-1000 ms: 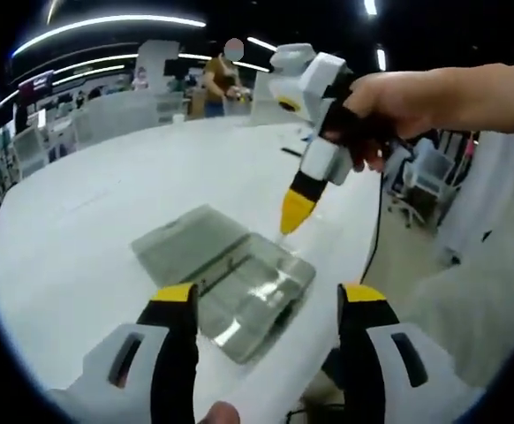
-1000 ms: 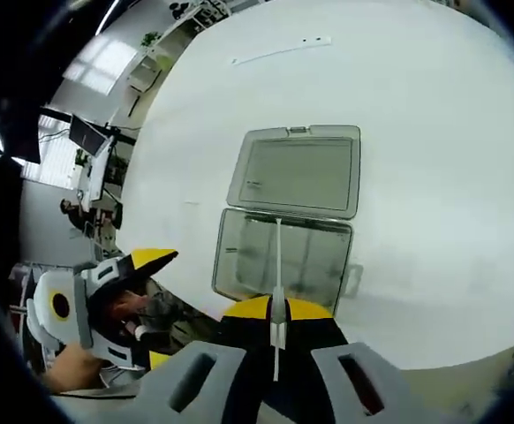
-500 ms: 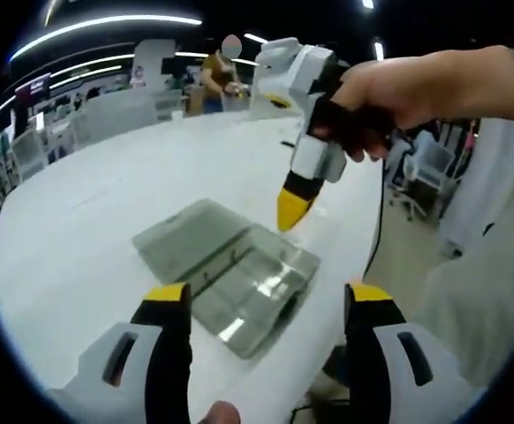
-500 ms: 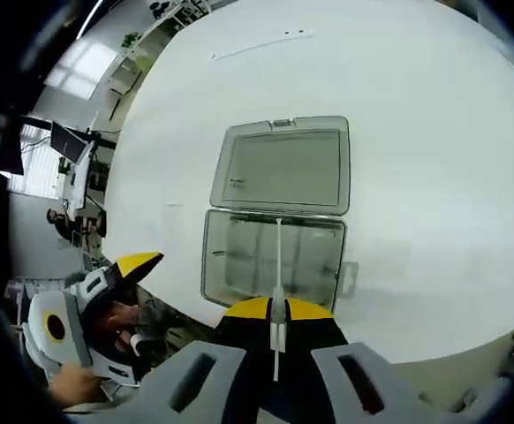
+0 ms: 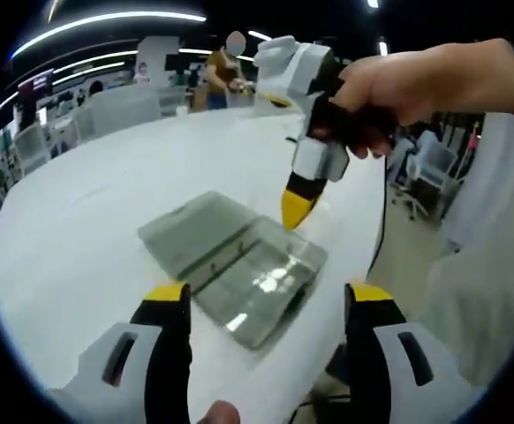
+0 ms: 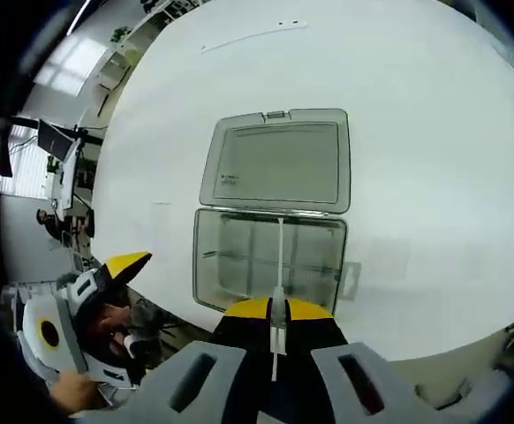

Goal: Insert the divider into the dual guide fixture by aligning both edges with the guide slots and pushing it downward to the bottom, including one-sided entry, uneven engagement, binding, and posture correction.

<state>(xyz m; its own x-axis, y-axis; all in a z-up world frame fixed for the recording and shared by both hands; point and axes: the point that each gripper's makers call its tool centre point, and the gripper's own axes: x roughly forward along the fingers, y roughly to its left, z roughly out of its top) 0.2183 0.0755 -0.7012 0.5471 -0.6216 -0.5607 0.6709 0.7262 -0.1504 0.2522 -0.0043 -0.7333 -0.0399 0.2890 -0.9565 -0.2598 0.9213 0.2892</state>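
Divider [image 6: 278, 291] pinched in right claw [image 6: 277, 311] (seemingly above box [image 6: 270, 265])

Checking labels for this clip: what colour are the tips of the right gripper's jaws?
Yellow, on black jaws of the right gripper, shut on the thin white divider. Clearest in the right gripper view.

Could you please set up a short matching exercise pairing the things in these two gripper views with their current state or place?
Things:
1. divider
2. box lid
3. left gripper
4. right gripper

States:
A. jaws spread apart, holding nothing
B. lying open flat on the table
C. pinched upright between closed jaws
D. shut, poised above the clear box

Pairs: 1-C, 2-B, 3-A, 4-D
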